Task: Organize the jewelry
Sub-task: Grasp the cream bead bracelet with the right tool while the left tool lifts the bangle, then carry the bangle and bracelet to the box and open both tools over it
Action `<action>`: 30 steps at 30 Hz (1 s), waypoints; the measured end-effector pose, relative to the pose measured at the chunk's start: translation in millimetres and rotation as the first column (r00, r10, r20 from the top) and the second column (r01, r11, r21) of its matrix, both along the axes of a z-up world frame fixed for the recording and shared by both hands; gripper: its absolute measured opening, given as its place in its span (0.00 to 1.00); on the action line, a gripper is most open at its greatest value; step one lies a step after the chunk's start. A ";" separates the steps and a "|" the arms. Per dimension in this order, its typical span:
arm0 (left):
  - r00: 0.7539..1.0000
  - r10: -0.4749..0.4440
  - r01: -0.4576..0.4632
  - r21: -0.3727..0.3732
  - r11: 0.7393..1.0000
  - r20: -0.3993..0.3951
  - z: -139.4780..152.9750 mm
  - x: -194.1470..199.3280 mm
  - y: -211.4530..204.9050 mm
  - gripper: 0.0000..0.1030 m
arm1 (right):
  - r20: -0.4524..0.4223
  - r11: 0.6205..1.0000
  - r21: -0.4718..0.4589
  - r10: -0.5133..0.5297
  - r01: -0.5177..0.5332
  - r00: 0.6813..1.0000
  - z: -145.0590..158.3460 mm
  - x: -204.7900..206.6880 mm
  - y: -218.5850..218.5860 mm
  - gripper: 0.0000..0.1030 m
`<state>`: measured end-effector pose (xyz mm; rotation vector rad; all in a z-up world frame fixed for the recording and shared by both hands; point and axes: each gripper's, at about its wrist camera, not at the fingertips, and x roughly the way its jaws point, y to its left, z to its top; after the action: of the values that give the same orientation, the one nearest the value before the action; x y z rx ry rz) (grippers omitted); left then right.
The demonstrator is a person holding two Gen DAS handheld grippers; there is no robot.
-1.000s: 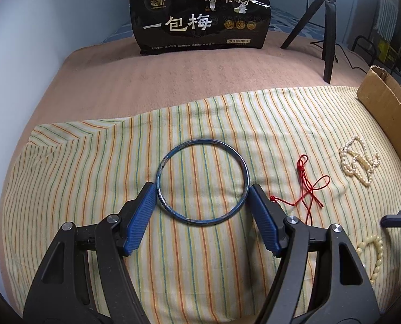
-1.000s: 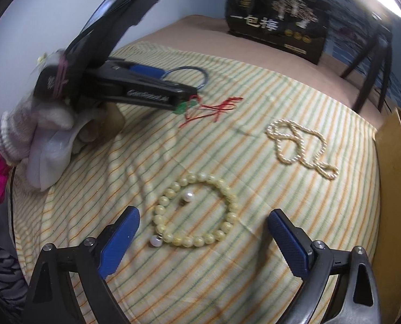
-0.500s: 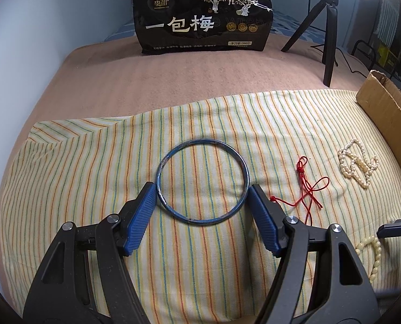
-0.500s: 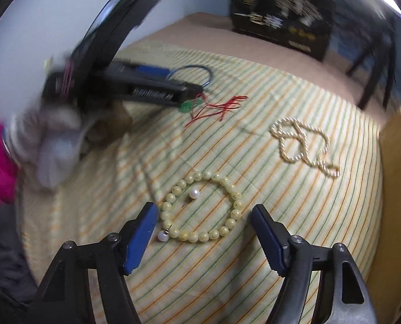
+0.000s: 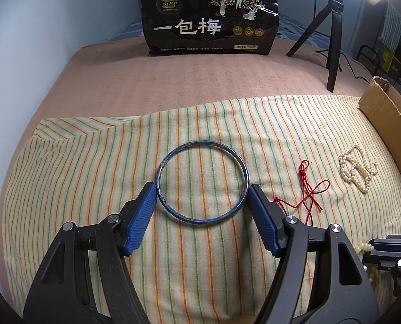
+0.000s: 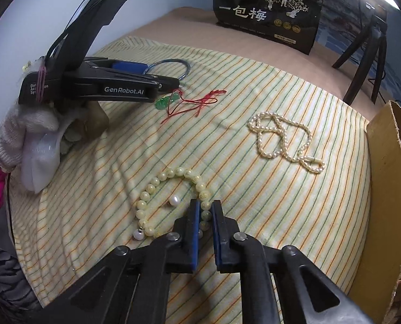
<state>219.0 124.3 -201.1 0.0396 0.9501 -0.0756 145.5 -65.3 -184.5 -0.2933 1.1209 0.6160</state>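
Striped cloth (image 5: 97, 162) covers a tan blanket (image 5: 173, 81) beside a blue wall (image 5: 38, 27).

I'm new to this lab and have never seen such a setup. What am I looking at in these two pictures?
No robot here: a person holds a two-finger gripper in each hand, and each picture comes from a fisheye camera on one gripper, looking along its fingers.

The left wrist view shows the left gripper with its blue pads touching the sides of a blue bangle on the striped cloth.

The right wrist view shows the right gripper, whose jaws have just been closing; they now pinch a yellow bead bracelet.

Also on the cloth lie a pearl necklace and a red cord with a green pendant. A cardboard box stands at the right, a black snack bag at the back. The gloved hand holds the left gripper.
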 end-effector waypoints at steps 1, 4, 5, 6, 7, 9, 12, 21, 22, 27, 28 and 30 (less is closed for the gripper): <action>1.000 0.003 -0.003 0.003 1.000 0.003 1.5 -1.1 0.6 0.68 | 0.002 1.000 0.005 -0.004 0.004 1.000 1.5 -0.2 -1.0 0.05; 1.000 0.011 -0.011 0.005 1.000 0.012 6.3 -4.9 3.2 0.68 | 0.014 1.000 0.023 -0.004 0.003 1.000 8.2 -2.3 -1.1 0.05; 1.000 0.016 -0.016 0.005 1.000 0.016 8.8 -6.4 4.3 0.68 | 0.021 1.000 0.029 -0.003 0.002 1.000 11.9 -3.6 -1.2 0.05; 1.000 0.020 -0.020 0.003 1.000 0.021 11.6 -7.9 5.5 0.68 | 0.031 0.999 0.039 -0.003 0.002 1.000 16.5 -5.2 -1.4 0.05; 0.999 0.023 -0.023 0.002 1.000 0.026 14.0 -9.4 6.7 0.68 | 0.037 0.999 0.043 -0.003 0.002 0.999 18.4 -4.9 -0.7 0.05; 0.999 0.027 -0.027 -0.001 1.000 0.032 19.9 -12.5 8.1 0.68 | 0.051 0.998 0.060 -0.004 0.001 0.999 26.2 -7.7 -0.2 0.05; 0.999 0.018 -0.019 0.017 1.000 0.050 31.7 -18.6 6.5 0.68 | 0.072 0.997 0.081 -0.001 -0.004 0.997 38.1 -12.7 0.6 0.05; 0.995 0.010 -0.012 0.024 1.000 0.098 69.2 -40.4 2.3 0.68 | 0.142 0.993 0.116 -0.016 -0.001 0.990 70.5 -23.1 -3.9 0.05; 0.995 0.010 -0.012 0.018 1.000 0.102 73.7 -42.9 1.6 0.68 | 0.148 0.993 0.121 -0.020 0.002 0.989 74.1 -24.0 -5.9 0.05; 0.992 0.005 -0.006 0.003 1.000 0.127 96.8 -57.5 -7.6 0.68 | 0.186 0.989 0.145 -0.046 0.019 0.982 94.3 -27.0 -20.8 0.05; 0.991 0.003 -0.003 0.000 1.000 0.132 101.5 -61.6 -10.8 0.68 | 0.193 0.988 0.150 -0.053 0.024 0.980 98.4 -28.3 -25.1 0.05; 0.990 -0.006 0.007 -0.006 1.000 0.141 109.8 -66.6 -18.2 0.68 | 0.210 0.986 0.161 -0.074 0.040 0.975 108.2 -29.0 -35.7 0.05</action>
<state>152.4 106.1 -91.4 0.0418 0.8081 -0.0808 116.5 -101.0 -76.3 -0.1872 0.8649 0.6021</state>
